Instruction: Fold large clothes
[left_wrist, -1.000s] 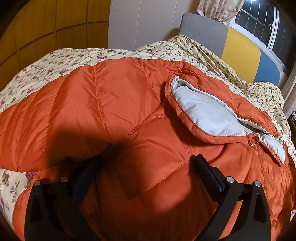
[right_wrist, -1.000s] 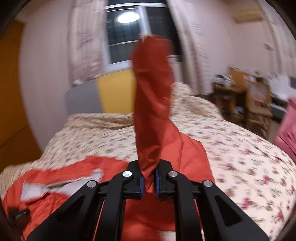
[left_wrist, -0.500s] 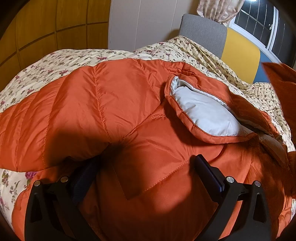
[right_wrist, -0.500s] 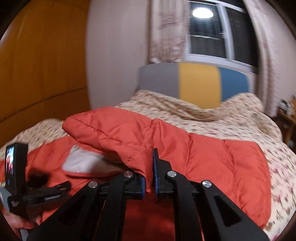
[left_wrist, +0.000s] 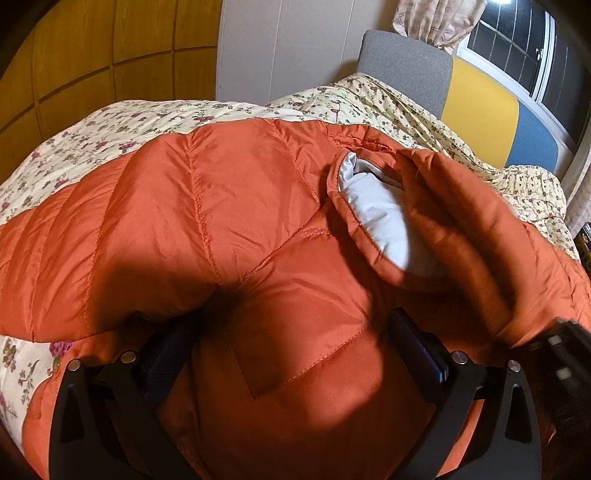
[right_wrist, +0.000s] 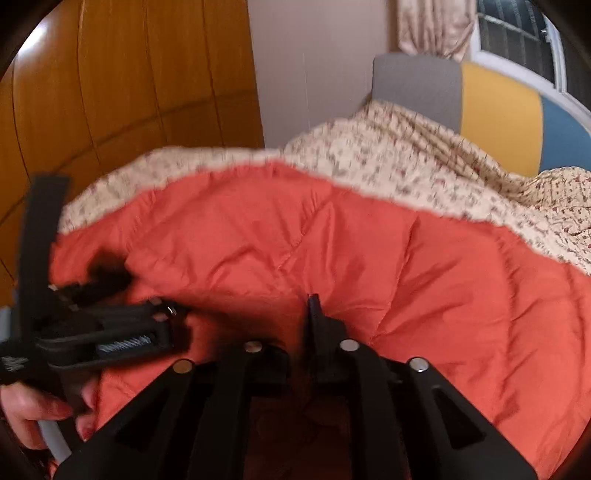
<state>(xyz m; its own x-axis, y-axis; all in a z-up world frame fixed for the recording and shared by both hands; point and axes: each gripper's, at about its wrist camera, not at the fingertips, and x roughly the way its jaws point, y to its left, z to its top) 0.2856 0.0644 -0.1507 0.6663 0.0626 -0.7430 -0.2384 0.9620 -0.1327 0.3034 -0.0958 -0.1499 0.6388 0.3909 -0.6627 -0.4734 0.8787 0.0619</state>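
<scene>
2 grippers low over orange jacket (left_wrist: 229, 206); right gripper (right_wrist: 295, 325) opening.

Floral bedspread (left_wrist: 155, 122), tricolour headboard (left_wrist: 476, 99) (window behind), curtain (right_wrist: 432, 29)

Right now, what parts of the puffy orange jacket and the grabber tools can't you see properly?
- Left wrist view: folded-over sleeve of the puffy orange quilted jacket is motion-blurred and hides part of the grey collar lining.
- Left wrist view: right gripper blurred, cut by the edge.
- Right wrist view: whole picture smeared; right gripper's fingertips sunk in jacket fabric.
</scene>
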